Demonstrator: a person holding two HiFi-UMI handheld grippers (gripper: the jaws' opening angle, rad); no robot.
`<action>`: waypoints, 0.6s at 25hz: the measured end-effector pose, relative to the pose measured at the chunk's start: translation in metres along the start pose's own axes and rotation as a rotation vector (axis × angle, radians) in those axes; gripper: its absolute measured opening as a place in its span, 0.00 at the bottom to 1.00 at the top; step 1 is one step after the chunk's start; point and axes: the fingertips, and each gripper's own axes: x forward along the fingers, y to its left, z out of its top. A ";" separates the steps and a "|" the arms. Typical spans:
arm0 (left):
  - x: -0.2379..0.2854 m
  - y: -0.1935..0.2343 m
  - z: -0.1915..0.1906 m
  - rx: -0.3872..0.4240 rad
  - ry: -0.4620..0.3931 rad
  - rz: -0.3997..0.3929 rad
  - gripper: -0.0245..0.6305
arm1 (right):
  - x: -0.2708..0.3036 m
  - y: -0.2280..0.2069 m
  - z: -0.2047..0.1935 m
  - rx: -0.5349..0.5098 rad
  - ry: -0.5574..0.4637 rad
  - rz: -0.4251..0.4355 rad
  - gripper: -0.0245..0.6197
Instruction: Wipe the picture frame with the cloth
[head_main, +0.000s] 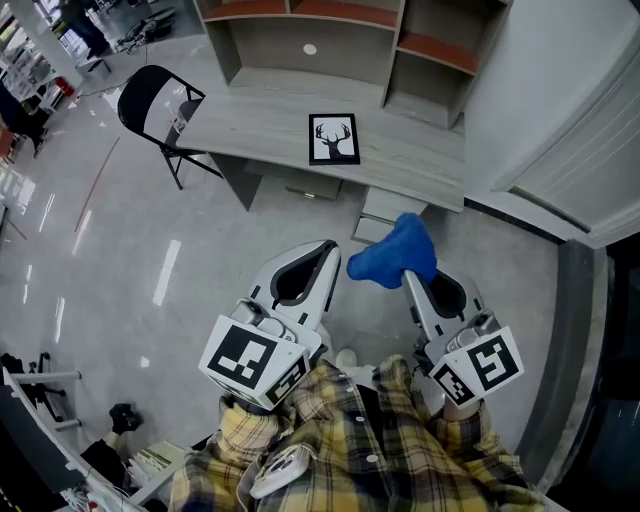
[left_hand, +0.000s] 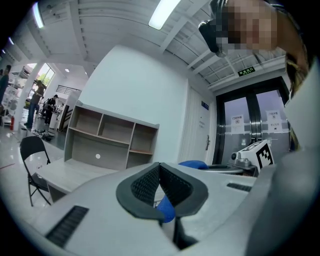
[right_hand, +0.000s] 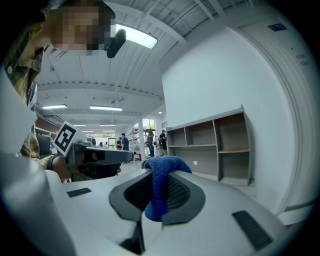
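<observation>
Right tongs (head_main: 407, 274) pinch the blue cloth (head_main: 393, 252).
Left tongs (left_hand: 159, 170) look closed, empty; picture frame (head_main: 333, 138) lies well ahead of both.

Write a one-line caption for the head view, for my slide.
Right gripper holds the blue cloth, left gripper shut beside it, both short of the picture frame on the desk.

The cloth (head_main: 393, 255) is coloured bright blue. The picture frame (head_main: 333, 138) is bordered in black, and a black stag's-head silhouette is set on its white ground. The left gripper (head_main: 325, 247) and the right gripper (head_main: 408, 275) are shelled in pale grey-white and padded in black, and their marker cubes (head_main: 255, 360) are printed with black-and-white squares. The desk (head_main: 250, 130) is finished in light grey wood grain, and the shelf unit (head_main: 330, 55) is boarded in reddish brown. The folding chair (head_main: 150, 95) is black. The shirt (head_main: 350, 445) is checked in yellow plaid.
</observation>
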 end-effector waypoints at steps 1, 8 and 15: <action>0.005 0.011 0.004 0.002 -0.002 -0.001 0.05 | 0.011 -0.003 0.002 -0.003 0.000 -0.002 0.10; 0.042 0.097 0.035 0.018 0.002 -0.021 0.05 | 0.105 -0.028 0.026 -0.018 -0.011 -0.029 0.10; 0.066 0.169 0.041 0.018 0.036 -0.052 0.05 | 0.176 -0.042 0.029 0.008 -0.016 -0.085 0.10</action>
